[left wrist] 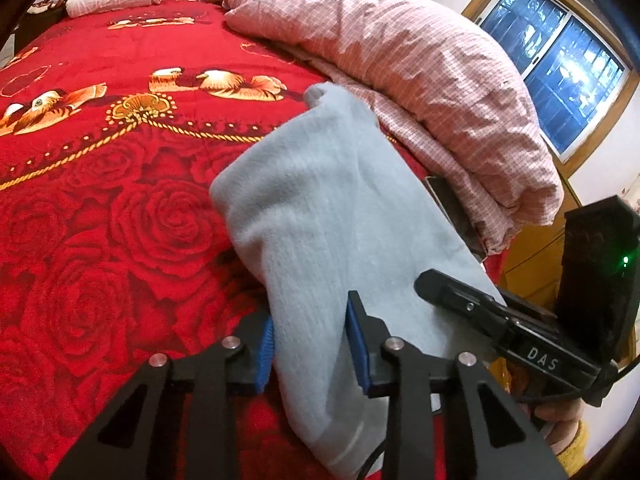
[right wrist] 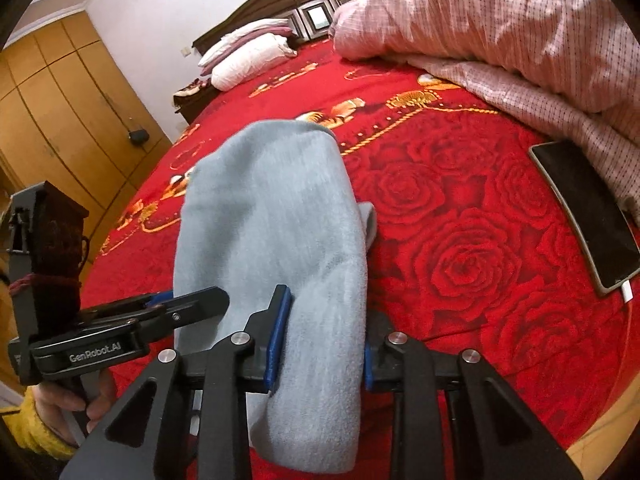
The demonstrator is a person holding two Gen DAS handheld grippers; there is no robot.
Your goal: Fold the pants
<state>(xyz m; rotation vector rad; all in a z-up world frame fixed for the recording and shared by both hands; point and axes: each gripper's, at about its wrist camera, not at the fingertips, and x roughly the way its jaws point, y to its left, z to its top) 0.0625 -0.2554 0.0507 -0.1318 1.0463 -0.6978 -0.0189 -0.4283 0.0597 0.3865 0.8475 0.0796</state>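
Observation:
Light grey pants (left wrist: pixel 312 184) lie as a thick folded bundle on the red rose bedspread (left wrist: pixel 120 200), their near end raised toward both cameras. My left gripper (left wrist: pixel 310 308) is shut on that near end, with cloth filling the gap between its blue pads. Just to its right, my right gripper (left wrist: pixel 436 284) reaches onto the same end. In the right wrist view the pants (right wrist: pixel 272 208) run away from my right gripper (right wrist: pixel 326 320), which is shut on the bundle. My left gripper (right wrist: pixel 200 300) shows at the left edge of the cloth.
A pink checked quilt (left wrist: pixel 440 80) is heaped along the bed's right side, and a phone (right wrist: pixel 584 212) with a cable lies beside it. Pillows (right wrist: pixel 248 60) sit at the headboard. A wooden wardrobe (right wrist: pixel 60 100) stands on the left and a window (left wrist: pixel 560 72) on the right. A hand in a yellow sleeve (right wrist: pixel 40 420) holds the left gripper.

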